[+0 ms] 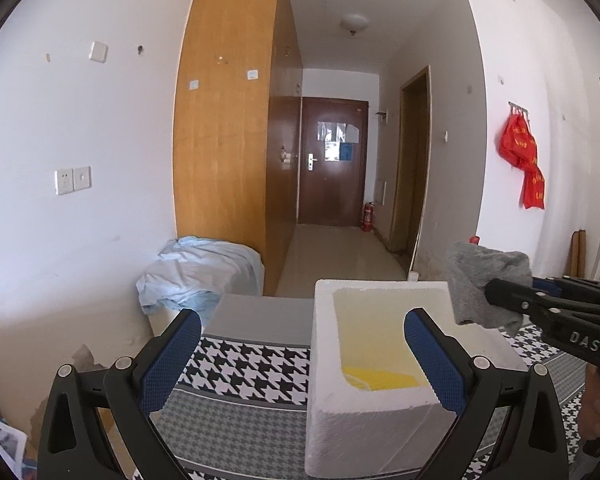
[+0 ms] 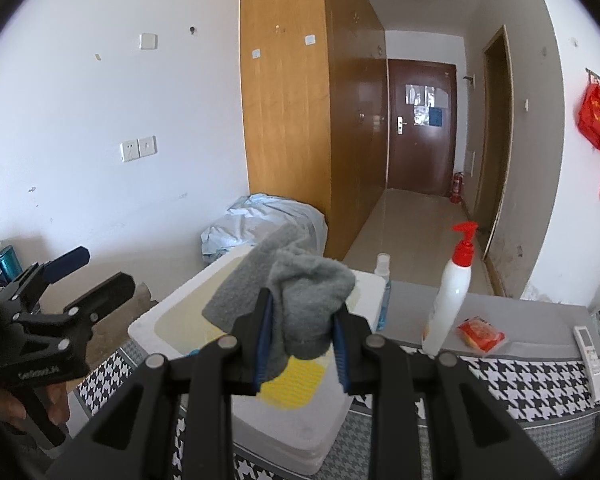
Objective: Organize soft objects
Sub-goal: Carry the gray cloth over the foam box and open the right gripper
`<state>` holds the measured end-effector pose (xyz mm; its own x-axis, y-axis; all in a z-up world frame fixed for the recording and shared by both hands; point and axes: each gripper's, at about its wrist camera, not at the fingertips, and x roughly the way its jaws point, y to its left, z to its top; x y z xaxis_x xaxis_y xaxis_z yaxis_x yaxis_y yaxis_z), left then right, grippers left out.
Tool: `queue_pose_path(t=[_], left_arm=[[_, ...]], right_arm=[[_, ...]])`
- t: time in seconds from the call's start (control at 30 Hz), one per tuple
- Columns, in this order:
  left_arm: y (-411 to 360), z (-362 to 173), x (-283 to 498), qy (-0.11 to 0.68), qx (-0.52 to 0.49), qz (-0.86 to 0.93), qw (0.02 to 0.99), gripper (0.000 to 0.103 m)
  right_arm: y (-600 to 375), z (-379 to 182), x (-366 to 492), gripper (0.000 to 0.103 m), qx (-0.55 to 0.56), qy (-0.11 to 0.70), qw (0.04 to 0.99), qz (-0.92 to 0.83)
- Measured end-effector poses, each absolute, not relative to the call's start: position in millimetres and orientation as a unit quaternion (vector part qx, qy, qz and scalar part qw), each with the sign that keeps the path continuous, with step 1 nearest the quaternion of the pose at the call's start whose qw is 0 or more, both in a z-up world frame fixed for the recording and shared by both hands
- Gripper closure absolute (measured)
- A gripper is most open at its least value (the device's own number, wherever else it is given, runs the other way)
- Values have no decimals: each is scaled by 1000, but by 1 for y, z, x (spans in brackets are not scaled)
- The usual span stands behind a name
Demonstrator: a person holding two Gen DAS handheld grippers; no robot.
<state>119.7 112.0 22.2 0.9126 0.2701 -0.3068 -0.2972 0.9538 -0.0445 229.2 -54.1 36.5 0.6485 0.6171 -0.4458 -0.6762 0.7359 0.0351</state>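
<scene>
My right gripper [image 2: 302, 340] is shut on a grey cloth [image 2: 300, 292] and holds it above the white foam box [image 2: 148, 322]. The same grey cloth [image 1: 480, 280] hangs from the right gripper [image 1: 496, 294] at the right of the left wrist view, over the box's far right corner. A yellow textured item [image 2: 296, 384] lies inside the box; it also shows in the left wrist view [image 1: 380, 380]. My left gripper [image 1: 304, 364] is open and empty, its fingers straddling the near left part of the white foam box [image 1: 364, 432]. It shows at the left of the right wrist view [image 2: 86, 272].
The box stands on a houndstooth-patterned cover [image 1: 244, 364]. To its right are a white pump bottle with a red top [image 2: 452, 292], a small clear bottle [image 2: 382, 268], a red packet [image 2: 480, 334] and a remote control [image 2: 590, 356]. Crumpled light-blue bedding [image 1: 196, 276] lies beside a wooden wardrobe [image 1: 224, 120].
</scene>
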Motion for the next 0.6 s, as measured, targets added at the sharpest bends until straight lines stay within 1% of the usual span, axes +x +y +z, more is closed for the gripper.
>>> queue_pose_path(t=[0.4,0.5,0.57,0.6], left_arm=[[125,18,108,154,-63,157,973,1],[126,16,106,156,-63,160,973,1],[127,15,105,156,-65,161,972,1],[128,15,105,157,-66,162,972,1]], right_arm=[[-32,28,242,71,-74,242,900,355],[-27,26,245,68,-76,247,898,355],[-22,25,245,63,-79,249,897,358],[-20,24,245,58,-81,249,896,359]])
